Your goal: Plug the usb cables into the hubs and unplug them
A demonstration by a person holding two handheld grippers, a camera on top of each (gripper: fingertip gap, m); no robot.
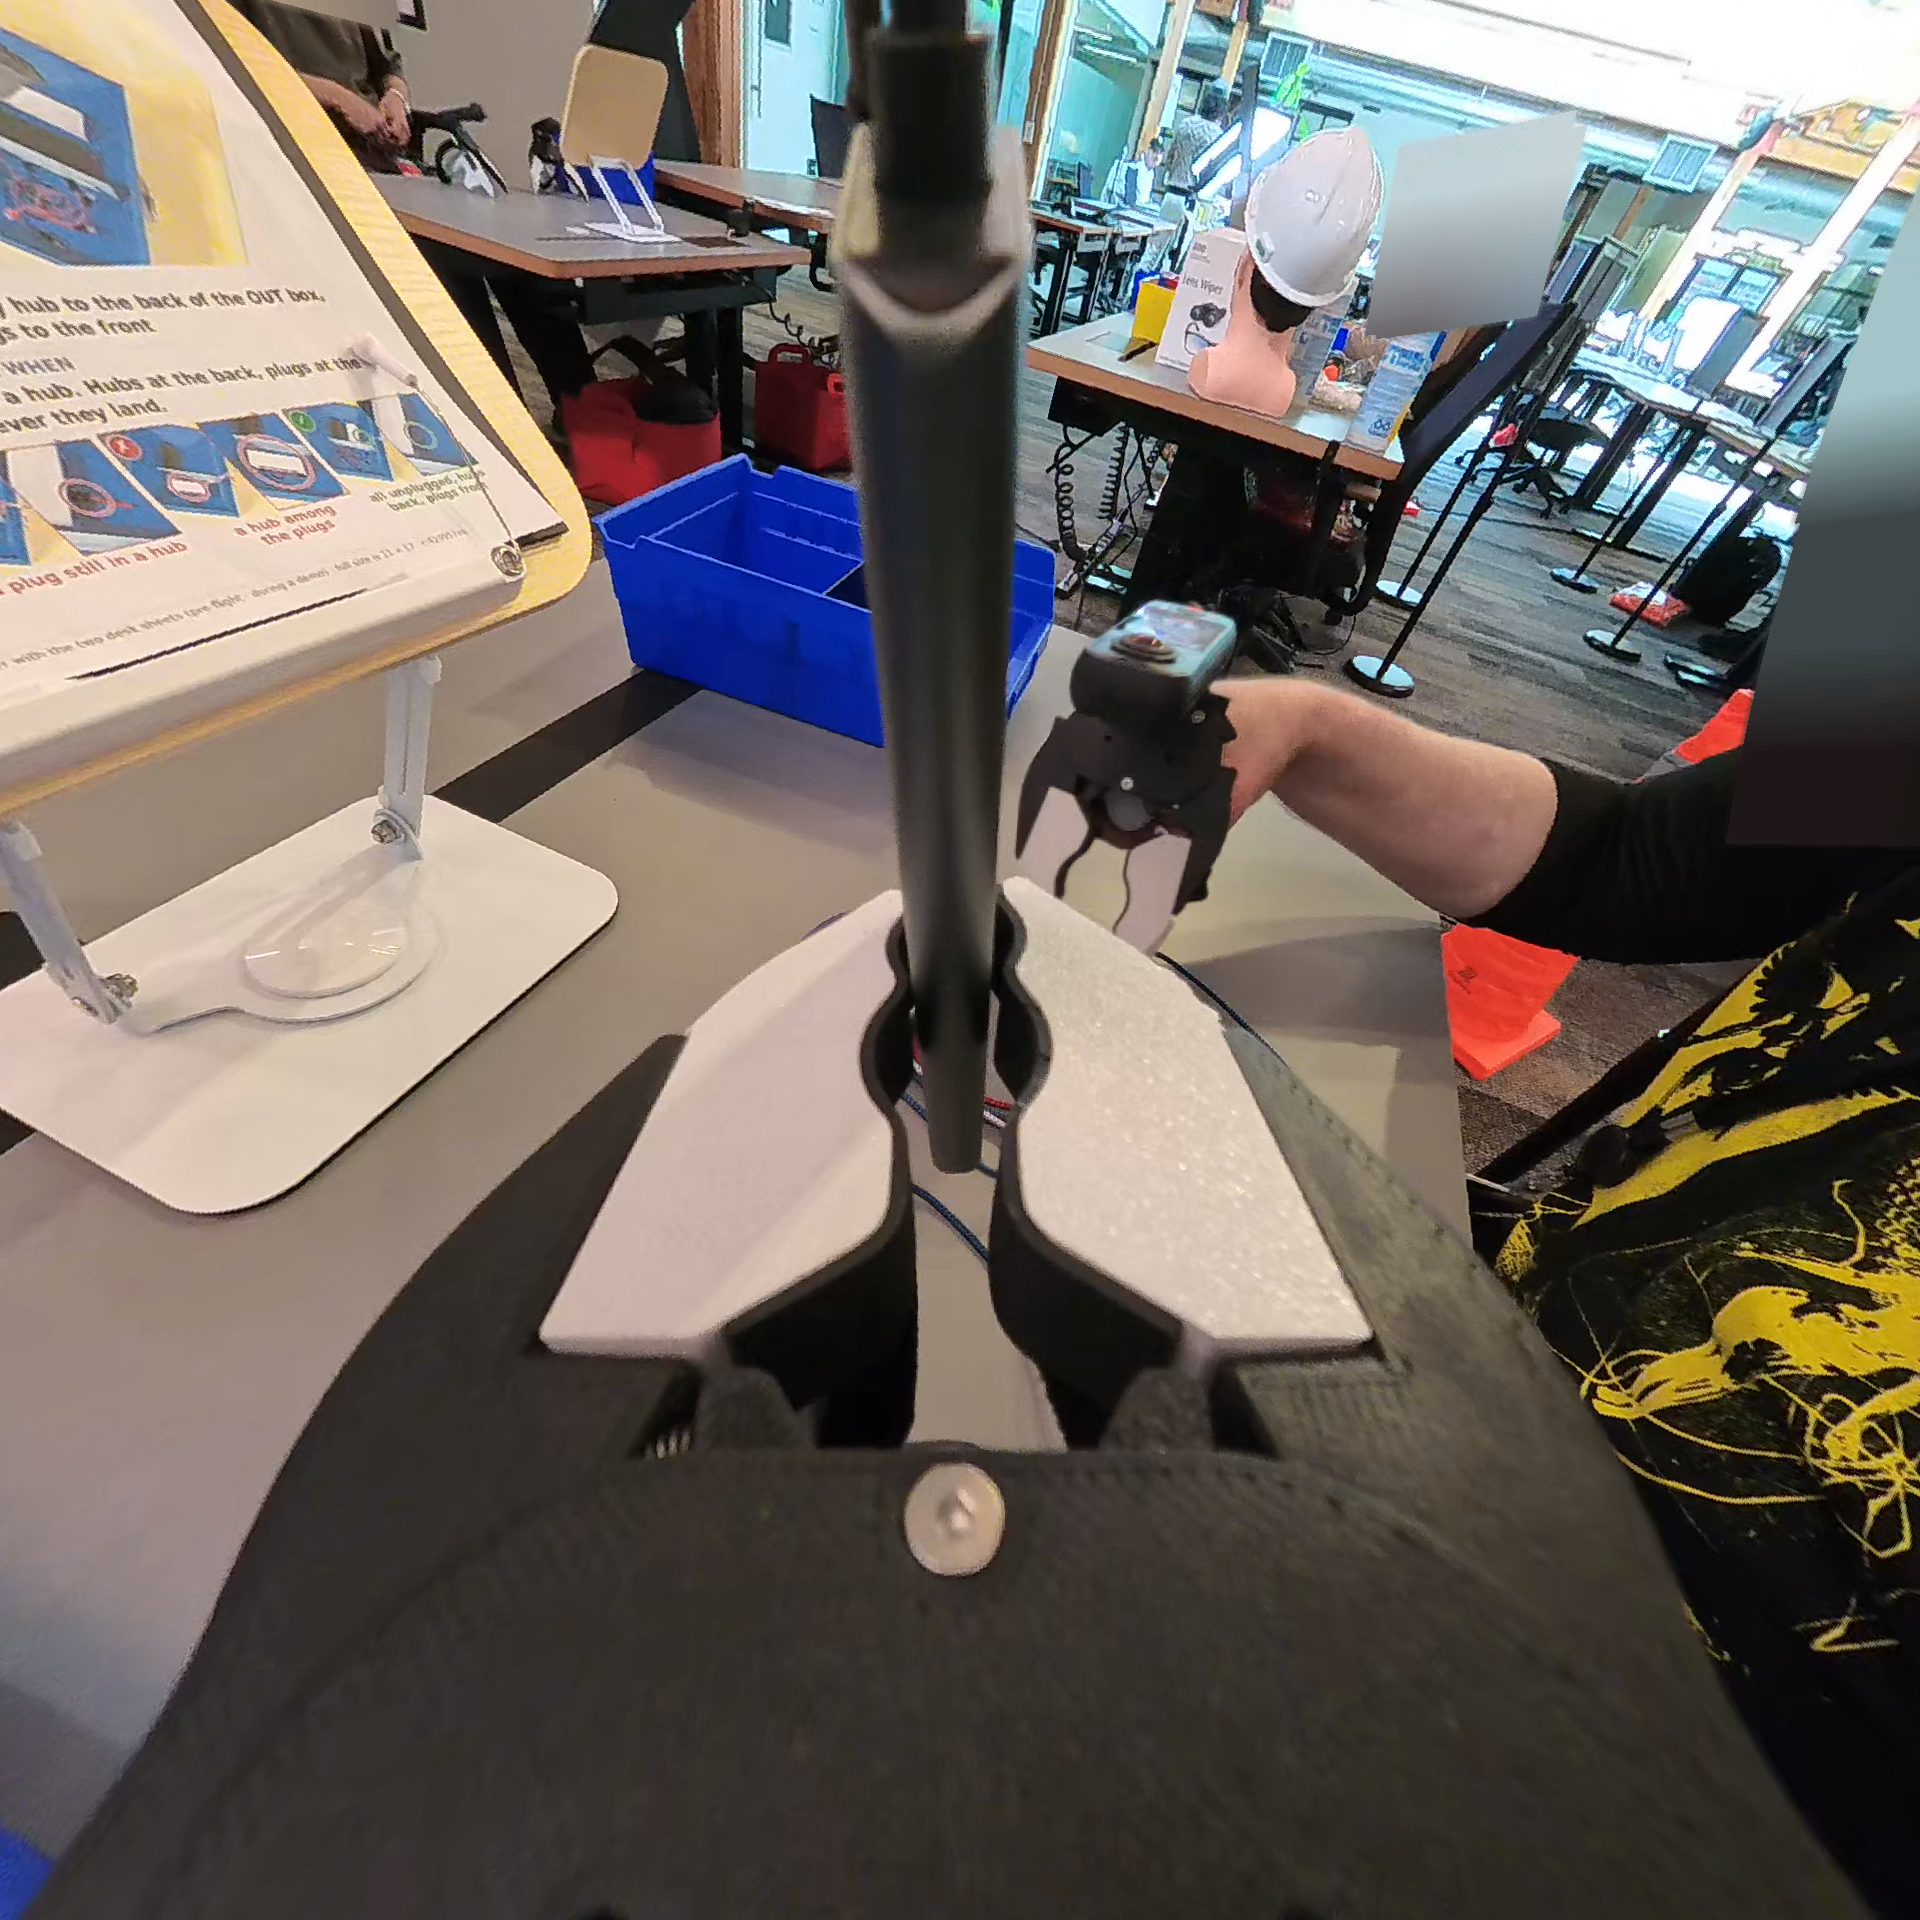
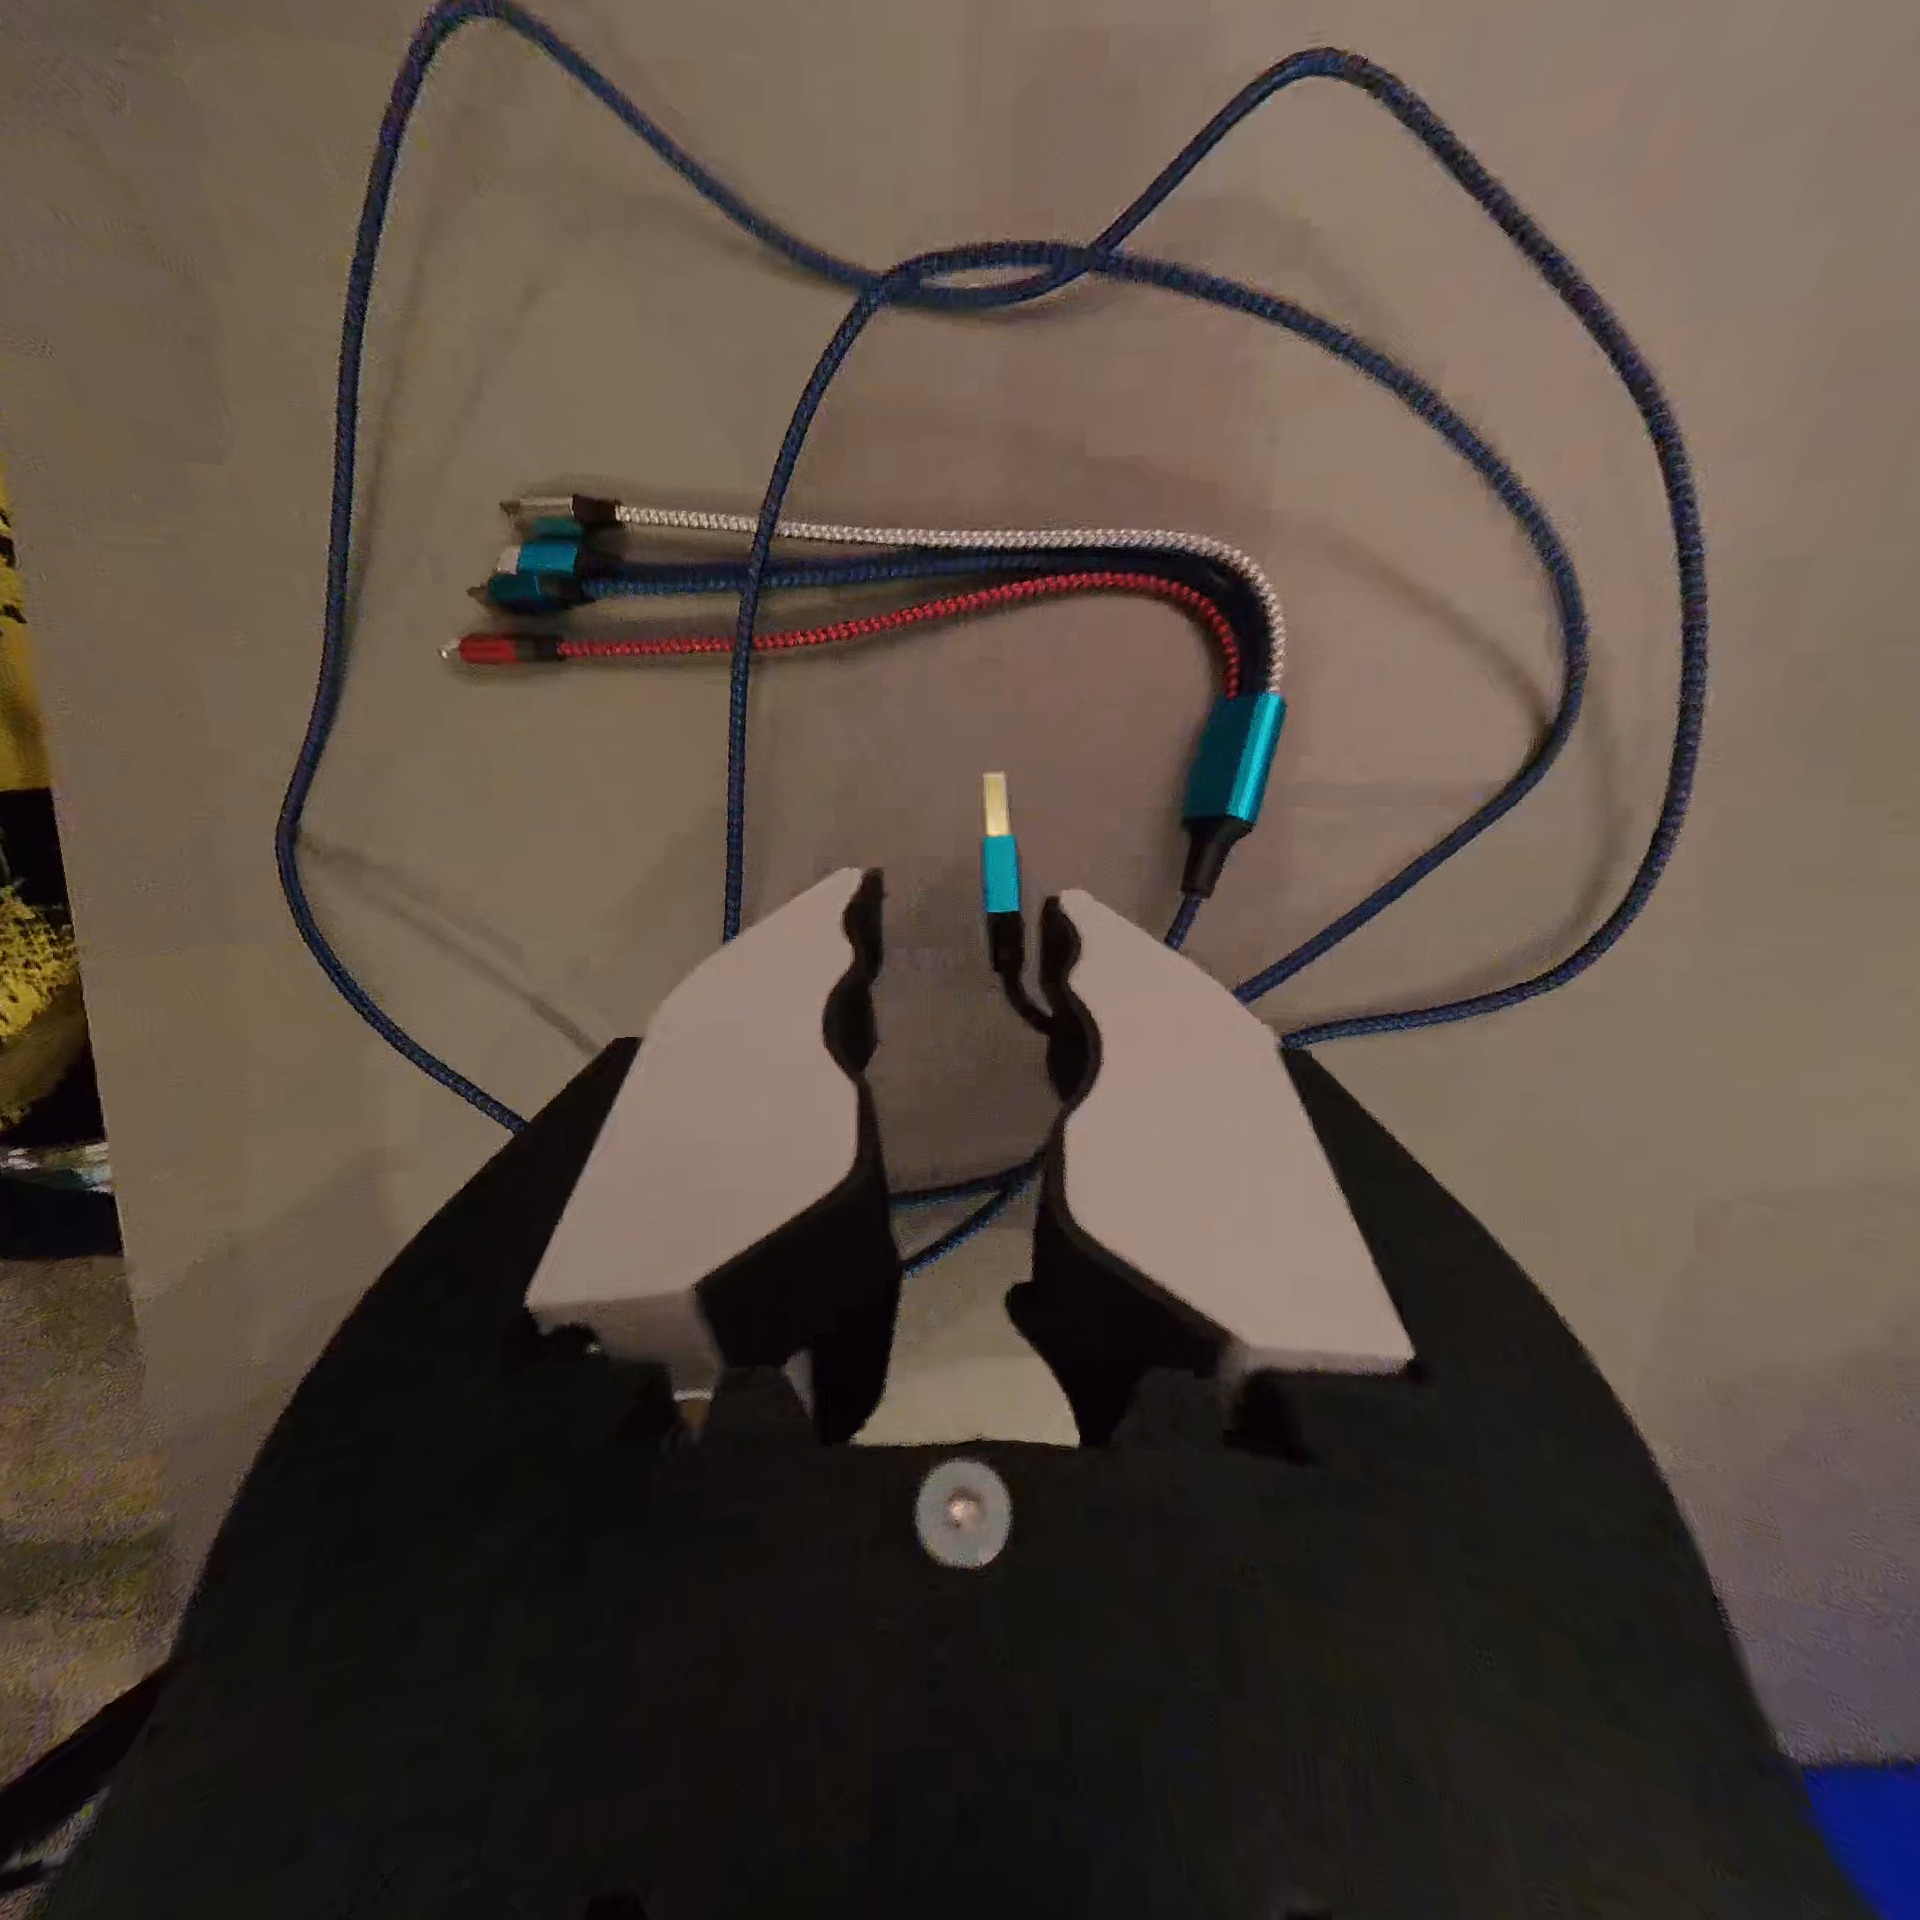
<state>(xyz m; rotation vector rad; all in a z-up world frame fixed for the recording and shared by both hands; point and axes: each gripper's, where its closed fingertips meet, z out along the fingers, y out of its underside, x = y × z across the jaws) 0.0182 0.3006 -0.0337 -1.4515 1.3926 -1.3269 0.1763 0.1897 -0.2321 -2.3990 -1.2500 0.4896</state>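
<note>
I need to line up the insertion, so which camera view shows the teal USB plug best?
The right wrist view: the teal USB plug lies unobstructed on the grey table, metal tip pointing away, between the open claw's fingers. The left wrist view hides it; only bits of blue cable show.

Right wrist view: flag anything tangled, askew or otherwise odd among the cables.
The blue braided cable sprawls in wide loops that cross each other and pass over the red, dark and white branch leads. The USB plug lies loose between the open right gripper's fingers. No damage shows.
</note>
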